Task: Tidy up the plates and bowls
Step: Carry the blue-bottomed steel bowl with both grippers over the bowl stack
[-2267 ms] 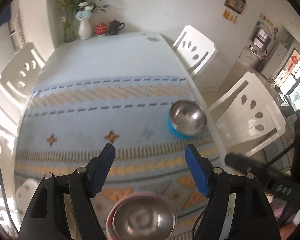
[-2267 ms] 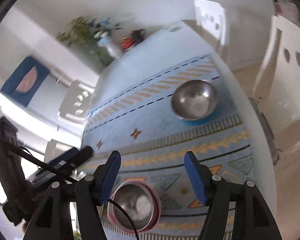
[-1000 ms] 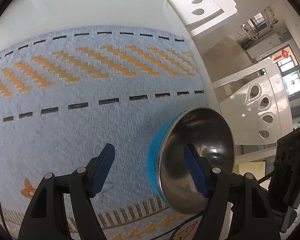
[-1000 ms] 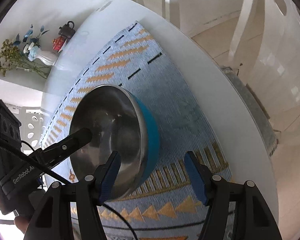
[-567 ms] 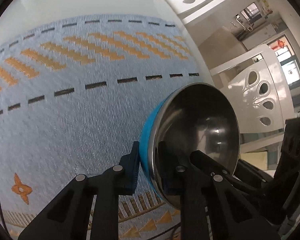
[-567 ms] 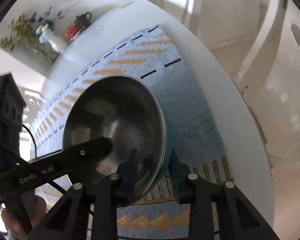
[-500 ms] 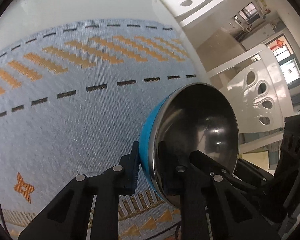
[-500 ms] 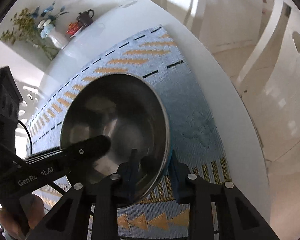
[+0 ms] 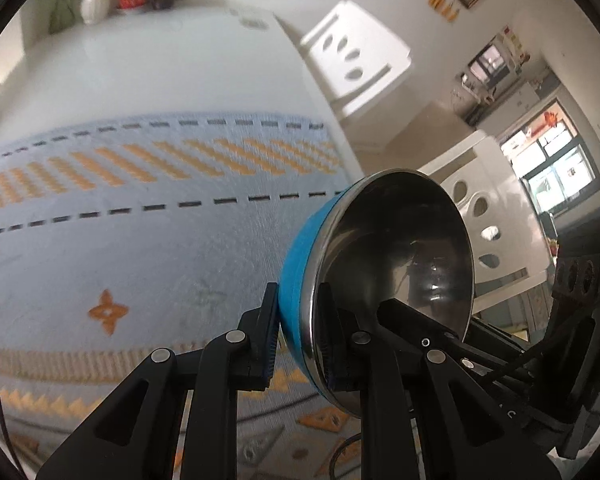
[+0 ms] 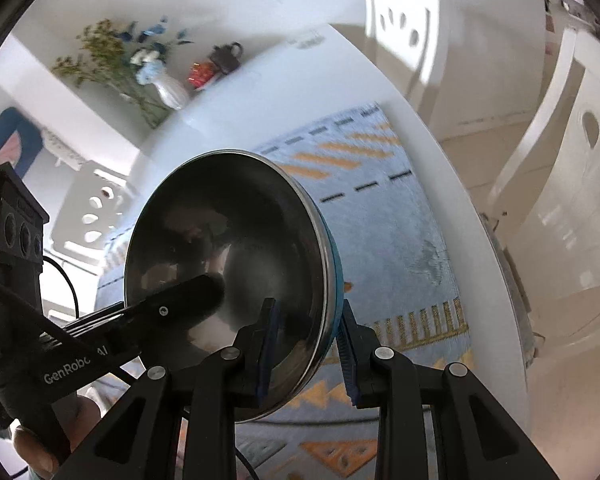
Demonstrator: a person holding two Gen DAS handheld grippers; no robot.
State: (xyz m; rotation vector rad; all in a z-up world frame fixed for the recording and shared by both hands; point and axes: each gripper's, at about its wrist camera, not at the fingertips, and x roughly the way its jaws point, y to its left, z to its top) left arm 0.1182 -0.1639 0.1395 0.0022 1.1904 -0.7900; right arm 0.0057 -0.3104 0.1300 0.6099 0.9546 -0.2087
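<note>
The left tool point(image 9: 300, 336) and right tool point(image 10: 306, 350) each clench the rim of the blue-sided steel bowl point(image 10: 228, 256). "GenRobo" marks the left tool. Below the bowl lies a patterned runner point(image 9: 140, 232) on the white worktop point(image 9: 160, 64).

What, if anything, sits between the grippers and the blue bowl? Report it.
Nothing visible does. The left gripper and the right gripper each pinch the rim of the blue bowl, one finger inside, one outside, on opposite sides.
</note>
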